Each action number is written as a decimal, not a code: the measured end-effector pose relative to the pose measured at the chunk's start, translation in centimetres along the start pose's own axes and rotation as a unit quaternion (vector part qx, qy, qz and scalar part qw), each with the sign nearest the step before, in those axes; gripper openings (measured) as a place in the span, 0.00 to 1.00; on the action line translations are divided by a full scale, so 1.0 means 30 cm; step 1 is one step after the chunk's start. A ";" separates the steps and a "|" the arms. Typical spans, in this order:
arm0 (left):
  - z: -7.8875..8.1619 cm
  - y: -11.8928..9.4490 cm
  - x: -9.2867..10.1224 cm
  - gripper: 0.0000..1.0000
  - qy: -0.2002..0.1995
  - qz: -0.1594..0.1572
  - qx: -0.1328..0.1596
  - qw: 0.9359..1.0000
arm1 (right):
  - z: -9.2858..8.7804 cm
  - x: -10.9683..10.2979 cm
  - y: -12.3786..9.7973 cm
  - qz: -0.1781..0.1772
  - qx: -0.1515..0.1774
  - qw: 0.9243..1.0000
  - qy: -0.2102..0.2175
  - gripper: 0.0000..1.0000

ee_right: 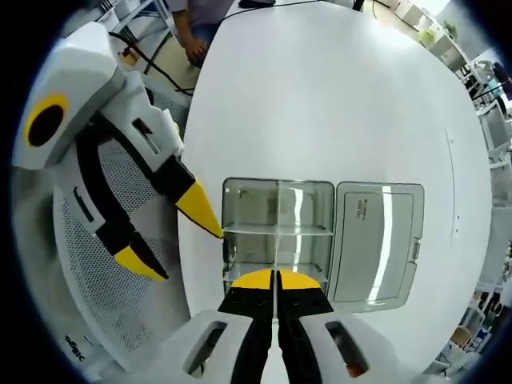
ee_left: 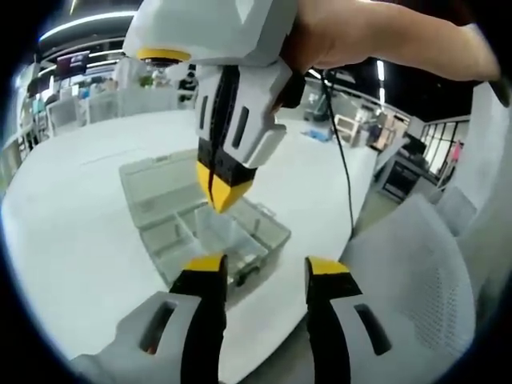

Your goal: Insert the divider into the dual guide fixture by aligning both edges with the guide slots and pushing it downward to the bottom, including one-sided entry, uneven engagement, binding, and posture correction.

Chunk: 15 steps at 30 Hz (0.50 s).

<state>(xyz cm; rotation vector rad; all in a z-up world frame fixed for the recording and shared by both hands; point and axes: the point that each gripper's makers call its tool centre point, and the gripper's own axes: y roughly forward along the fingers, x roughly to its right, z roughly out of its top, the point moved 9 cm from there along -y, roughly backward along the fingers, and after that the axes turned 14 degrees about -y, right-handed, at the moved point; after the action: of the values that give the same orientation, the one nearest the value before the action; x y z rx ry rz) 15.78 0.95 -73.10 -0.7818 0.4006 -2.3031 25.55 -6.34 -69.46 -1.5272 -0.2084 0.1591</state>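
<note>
Left gripper: in the left gripper view its yellow-tipped jaws (ee_left: 266, 272) rise from six o'clock, spread apart with nothing between them. In the right gripper view it (ee_right: 170, 237) enters from nine o'clock, jaws apart, the upper tip just beside the box's left edge.

Box: a clear plastic compartment box (ee_left: 240, 234) lies open on a white table (ee_left: 80, 208), at the centre of the left gripper view. In the right gripper view the box (ee_right: 248, 210) sits just below centre, its flat lid (ee_right: 380, 240) folded open toward three o'clock.

Divider: in the right gripper view a thin clear plastic divider (ee_right: 277, 224) stands on edge, running from twelve to six o'clock through the middle of the box, its near end between the right gripper's jaw tips. How deep it sits in its slots I cannot tell.

Right gripper: in the right gripper view its jaws (ee_right: 276, 280) rise from six o'clock, pinched together on the divider. In the left gripper view it (ee_left: 222, 190) points down from twelve o'clock over the box, held by a hand (ee_left: 360, 36).

Chair: a white mesh chair (ee_left: 424, 280) shows toward four o'clock in the left gripper view.
</note>
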 end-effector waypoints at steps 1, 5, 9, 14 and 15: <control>0.000 0.000 0.001 0.37 0.000 0.000 0.000 1.000 | 0.000 0.002 0.000 0.000 0.000 1.000 -0.003 0.00; 0.000 -0.003 -0.001 0.37 0.001 0.000 0.000 1.000 | -0.003 0.002 0.006 -0.001 0.000 1.000 0.000 0.00; 0.001 -0.010 0.001 0.36 0.001 0.002 0.001 1.000 | -0.005 -0.002 0.013 -0.003 0.001 1.000 -0.004 0.00; 0.001 -0.012 0.003 0.36 0.002 0.002 0.000 1.000 | -0.007 0.002 0.017 -0.004 0.002 1.000 -0.005 0.00; 0.002 -0.012 0.004 0.36 0.003 0.002 -0.001 1.000 | -0.008 0.001 0.019 -0.003 0.002 1.000 -0.004 0.00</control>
<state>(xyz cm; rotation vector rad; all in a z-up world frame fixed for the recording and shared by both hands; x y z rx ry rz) 15.57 1.11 -72.85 -0.7751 0.4055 -2.3020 25.66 -6.54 -70.03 -1.5215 -0.2201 0.1606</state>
